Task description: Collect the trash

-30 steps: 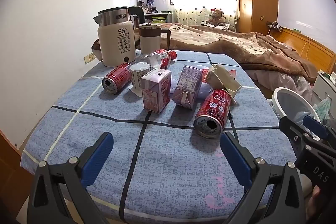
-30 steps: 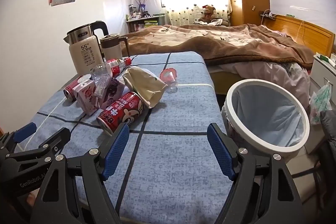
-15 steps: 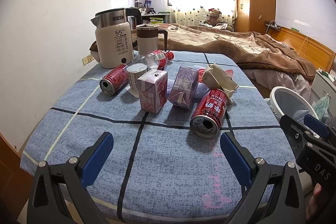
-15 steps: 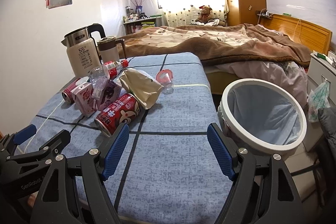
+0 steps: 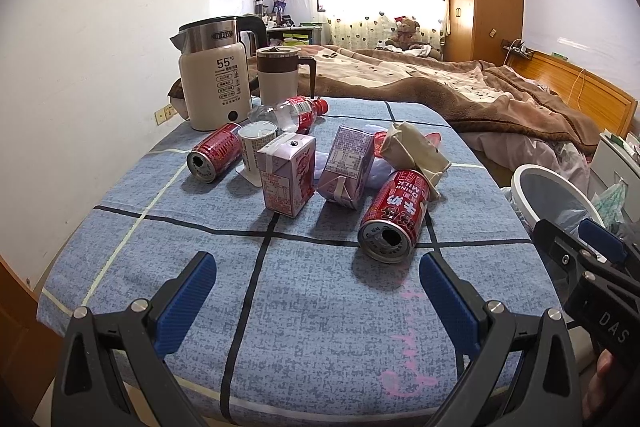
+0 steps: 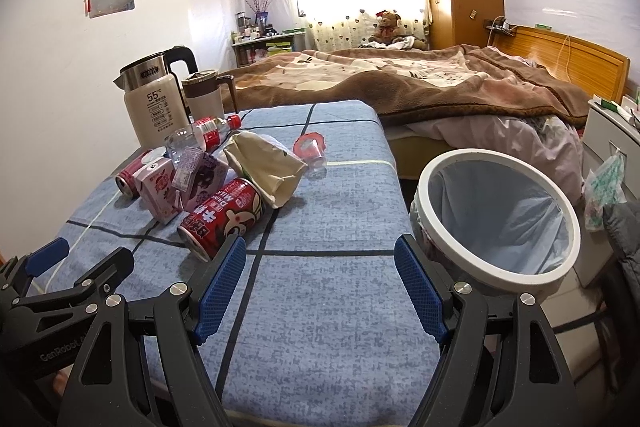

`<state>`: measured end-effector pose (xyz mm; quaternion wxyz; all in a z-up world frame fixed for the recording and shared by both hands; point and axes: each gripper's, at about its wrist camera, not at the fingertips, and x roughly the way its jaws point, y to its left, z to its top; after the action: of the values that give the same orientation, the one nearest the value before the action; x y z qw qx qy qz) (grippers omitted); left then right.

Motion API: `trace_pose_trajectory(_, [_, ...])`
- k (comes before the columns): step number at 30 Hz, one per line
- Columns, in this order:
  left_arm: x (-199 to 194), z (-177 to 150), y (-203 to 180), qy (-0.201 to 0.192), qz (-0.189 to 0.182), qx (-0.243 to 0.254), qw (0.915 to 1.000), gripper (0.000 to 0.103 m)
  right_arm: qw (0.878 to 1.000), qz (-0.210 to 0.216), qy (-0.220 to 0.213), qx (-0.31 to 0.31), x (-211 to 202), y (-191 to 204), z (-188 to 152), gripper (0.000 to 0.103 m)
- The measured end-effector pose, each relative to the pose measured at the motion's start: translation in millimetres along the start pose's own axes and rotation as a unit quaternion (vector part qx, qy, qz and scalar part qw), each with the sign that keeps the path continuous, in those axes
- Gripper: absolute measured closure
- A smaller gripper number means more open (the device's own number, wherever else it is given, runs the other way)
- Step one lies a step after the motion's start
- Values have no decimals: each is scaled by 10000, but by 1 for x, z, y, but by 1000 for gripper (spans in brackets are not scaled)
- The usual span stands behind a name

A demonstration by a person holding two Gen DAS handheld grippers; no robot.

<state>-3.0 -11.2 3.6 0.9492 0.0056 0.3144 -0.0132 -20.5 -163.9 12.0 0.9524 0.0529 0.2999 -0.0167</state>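
Lying on its side near the front of the blue checked cloth-covered surface (image 5: 304, 307), the red drink can with white "MILK" lettering (image 5: 394, 217) points its open top toward the left wrist camera. A crumpled beige paper bag (image 5: 414, 151) touches its far end. To the left of this can stands a pale purple drink carton with a pink picture (image 5: 286, 179), and beside it a second purple carton (image 5: 348, 167) is tilted over. Behind them stands a white plastic cup (image 5: 256, 147), a second red can (image 5: 214, 157) lies on its side, and a clear plastic bottle with a red label and red cap (image 5: 292, 113) lies farther back. A small clear cup with a red rim (image 6: 312, 149) lies alone, apart from the pile, in the right wrist view. At the far edge stand a cream and steel electric kettle marked 55 (image 5: 216, 87) and a cream mug with a brown band (image 5: 278, 79).

The round white-rimmed trash bin with a pale blue liner (image 6: 496, 215) stands just beside the right edge of the surface.

The left gripper (image 5: 316, 291) hovers over the near part of the cloth, its blue-padded fingers (image 5: 188, 303) wide apart and holding nothing. The right gripper (image 6: 320, 287) is also over the near edge, fingers (image 6: 418, 291) apart and empty, between the red can and the bin.
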Motion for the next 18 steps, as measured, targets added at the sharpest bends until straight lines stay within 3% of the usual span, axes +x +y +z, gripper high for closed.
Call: trace_pose_trajectory(18, [0,0,-1,-1,-5,-1,10000,0,10000,-39,-25,27,-2,-2,0,26])
